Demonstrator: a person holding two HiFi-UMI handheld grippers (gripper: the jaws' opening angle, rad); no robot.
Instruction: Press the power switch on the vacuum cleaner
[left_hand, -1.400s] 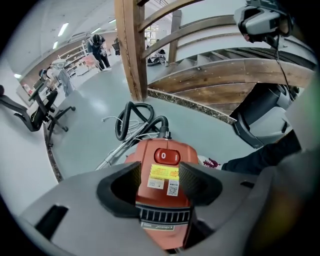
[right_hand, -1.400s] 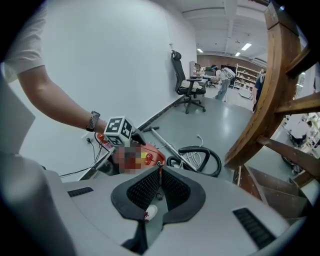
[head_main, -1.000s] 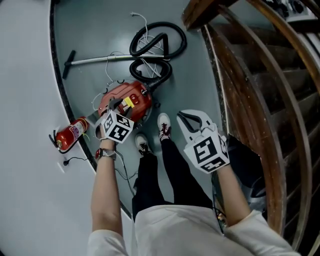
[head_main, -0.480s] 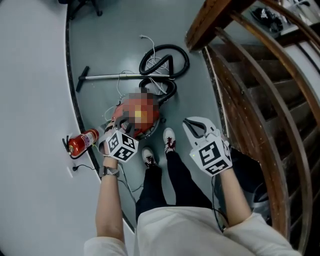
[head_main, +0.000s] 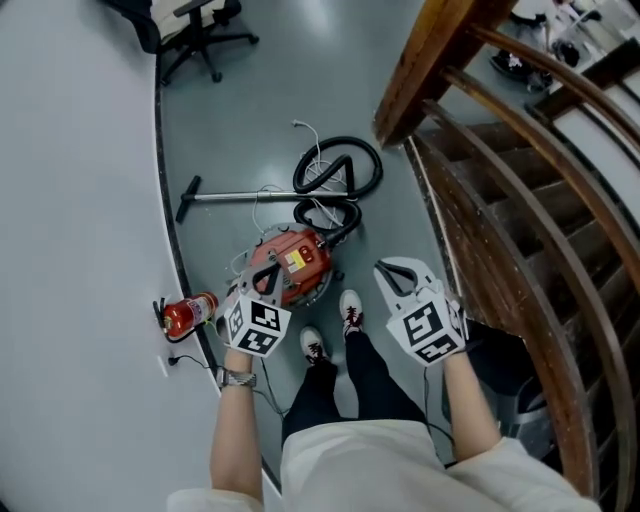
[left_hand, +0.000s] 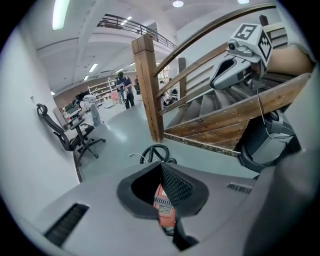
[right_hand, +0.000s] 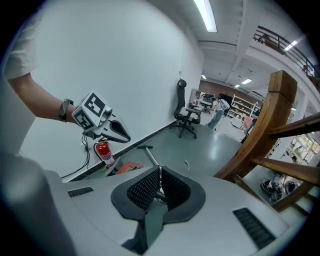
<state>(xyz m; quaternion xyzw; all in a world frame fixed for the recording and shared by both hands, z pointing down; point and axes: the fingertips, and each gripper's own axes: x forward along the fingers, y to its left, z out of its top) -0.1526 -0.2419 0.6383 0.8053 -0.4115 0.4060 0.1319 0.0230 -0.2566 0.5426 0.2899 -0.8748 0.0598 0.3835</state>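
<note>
The red canister vacuum cleaner (head_main: 288, 270) lies on the grey floor near the person's shoes, a yellow patch on its top. Its black hose (head_main: 337, 172) loops behind it and the wand (head_main: 245, 195) lies to the left. My left gripper (head_main: 243, 297) hangs above the vacuum's near left side, clear of it. Its jaws have just been closing and are shut with nothing between them (left_hand: 162, 170); the red body (left_hand: 163, 212) shows beneath them. My right gripper (head_main: 400, 272) hovers to the vacuum's right, shut and empty (right_hand: 159, 172).
A red fire extinguisher (head_main: 190, 312) stands by the white curved wall (head_main: 80, 200), with a cable beside it. A wooden staircase with its newel post (head_main: 430, 60) fills the right side. An office chair (head_main: 195, 30) stands far back. People walk in the distance (left_hand: 124, 90).
Both grippers have risen away from the vacuum. The left one left the vacuum's top and its jaws closed. The head view has pulled back and shows more floor.
</note>
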